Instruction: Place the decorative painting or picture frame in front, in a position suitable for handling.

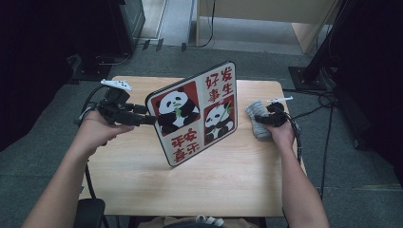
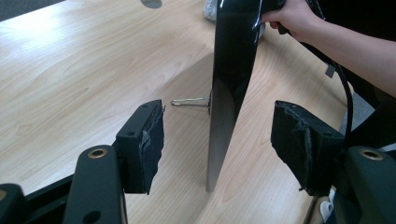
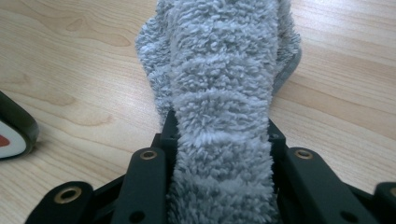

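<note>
A: Item one, the panda picture board (image 1: pixel 195 112). Where is it?

B: At the middle of the tabletop (image 1: pixel 142 175), standing on its lower edge and tilted, printed face toward the person. The left gripper view shows its dark glossy back (image 2: pixel 233 70) edge-on, with a thin metal prop (image 2: pixel 191 101) sticking out behind, its tip close over the wood.

A: Item two, the left hand-held gripper (image 1: pixel 151 119)?

B: At nine o'clock of the board. Its jaws are spread wide with the board's edge between them; in its own view both pads (image 2: pixel 152 140) stand apart from the panel. My reading: it straddles the edge to steady the board upright.

A: Item three, the grey cloth (image 1: pixel 257 121)?

B: At three o'clock of the board, near the tabletop's right edge. A fluffy microfibre piece, bunched.

A: Item four, the right hand-held gripper (image 1: pixel 259 118)?

B: Pressed together on that cloth; the right gripper view has the pile (image 3: pixel 224 116) squeezed between the jaws and rising past them. Probably gripped that way so a thick pad is ready for wiping the board's face.

A: Anything beyond?

B: At twelve o'clock, grey floor (image 1: pixel 266 61) and dark equipment stands.
</note>
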